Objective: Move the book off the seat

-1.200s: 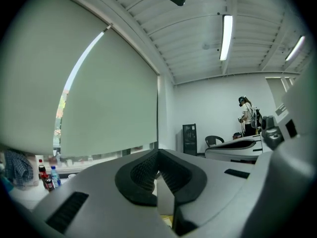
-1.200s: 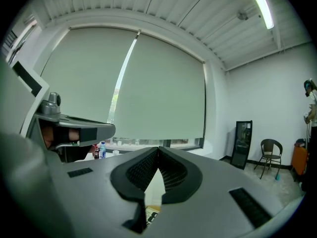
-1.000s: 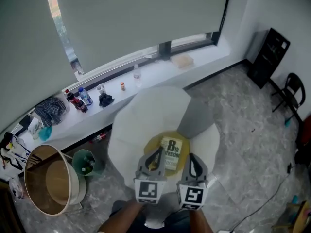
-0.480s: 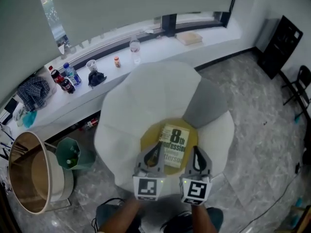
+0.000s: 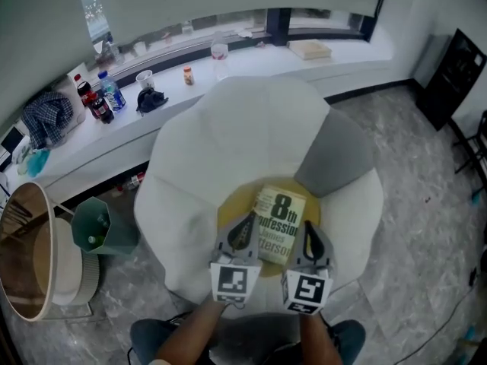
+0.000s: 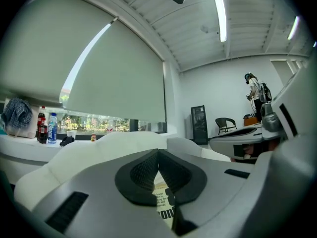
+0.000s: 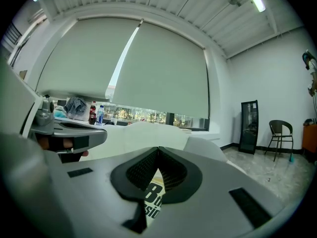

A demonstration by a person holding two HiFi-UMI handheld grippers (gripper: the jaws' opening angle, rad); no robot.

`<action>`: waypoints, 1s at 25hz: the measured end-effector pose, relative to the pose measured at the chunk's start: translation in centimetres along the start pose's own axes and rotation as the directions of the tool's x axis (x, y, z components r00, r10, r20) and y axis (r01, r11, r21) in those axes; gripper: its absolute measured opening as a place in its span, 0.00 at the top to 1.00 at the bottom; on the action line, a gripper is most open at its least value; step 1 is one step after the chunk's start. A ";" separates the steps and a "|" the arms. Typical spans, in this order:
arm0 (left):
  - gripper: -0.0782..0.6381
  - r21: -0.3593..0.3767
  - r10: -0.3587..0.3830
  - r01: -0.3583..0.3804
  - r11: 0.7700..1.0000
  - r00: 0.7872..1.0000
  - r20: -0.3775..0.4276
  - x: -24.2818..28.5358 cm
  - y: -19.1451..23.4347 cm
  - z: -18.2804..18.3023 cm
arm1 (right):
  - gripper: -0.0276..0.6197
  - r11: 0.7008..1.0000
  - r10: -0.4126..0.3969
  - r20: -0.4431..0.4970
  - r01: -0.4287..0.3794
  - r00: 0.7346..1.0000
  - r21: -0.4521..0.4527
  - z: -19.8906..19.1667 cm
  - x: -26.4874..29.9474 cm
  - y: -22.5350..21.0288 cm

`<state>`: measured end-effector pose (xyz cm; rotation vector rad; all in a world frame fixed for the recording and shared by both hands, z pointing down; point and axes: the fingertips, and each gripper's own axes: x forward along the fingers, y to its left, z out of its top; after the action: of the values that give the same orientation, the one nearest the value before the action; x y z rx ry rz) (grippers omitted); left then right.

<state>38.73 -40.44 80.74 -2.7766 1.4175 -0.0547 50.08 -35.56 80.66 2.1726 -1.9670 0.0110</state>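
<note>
The book point(image 5: 280, 223) has a pale cream-yellow cover with big black lettering, and it's on a mustard-yellow seat pad point(image 5: 228, 213) in a white chair point(image 5: 228, 135) with a plain grey cushion point(image 5: 335, 154). The left gripper point(image 5: 246, 219) and right gripper point(image 5: 307, 226) are both grey with black textured pads and black-and-white square markers. The floor point(image 5: 411, 280) is grey marbled, the bin point(image 5: 95, 226) green, the cabinet point(image 5: 460, 71) black, and there's a blue checked cloth point(image 5: 44, 116) at the white sill's point(image 5: 358, 55) left end
</note>
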 end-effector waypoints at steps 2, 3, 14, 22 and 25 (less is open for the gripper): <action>0.89 0.013 0.002 -0.001 1.000 0.999 -0.041 0.5 0.0 -1.9 | 0.95 1.000 0.000 -0.020 0.000 1.000 0.003 -1.7 0.5 -0.2; 0.88 0.011 0.000 0.001 1.000 0.998 -0.069 0.8 0.0 -2.9 | 0.95 1.000 0.000 -0.038 0.000 0.999 0.012 -2.7 0.8 -0.3; 0.62 -0.071 -0.044 0.023 0.997 0.949 -0.313 2.5 -0.5 -12.3 | 0.72 0.980 0.104 -0.289 -0.049 0.952 0.191 -12.8 2.8 0.7; 0.51 -0.182 -0.129 0.044 0.982 0.866 -0.483 2.9 -1.7 -19.7 | 0.58 0.955 0.176 -0.421 -0.052 0.890 0.291 -18.7 3.6 1.6; 0.49 -0.193 -0.140 0.042 0.980 0.836 -0.530 3.0 -1.8 -21.9 | 0.56 0.945 0.203 -0.451 -0.052 0.869 0.324 -20.3 3.7 2.1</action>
<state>41.06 -41.93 102.80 -3.1264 1.4270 -0.8250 51.17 -36.13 101.36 1.9353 -1.8931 0.8444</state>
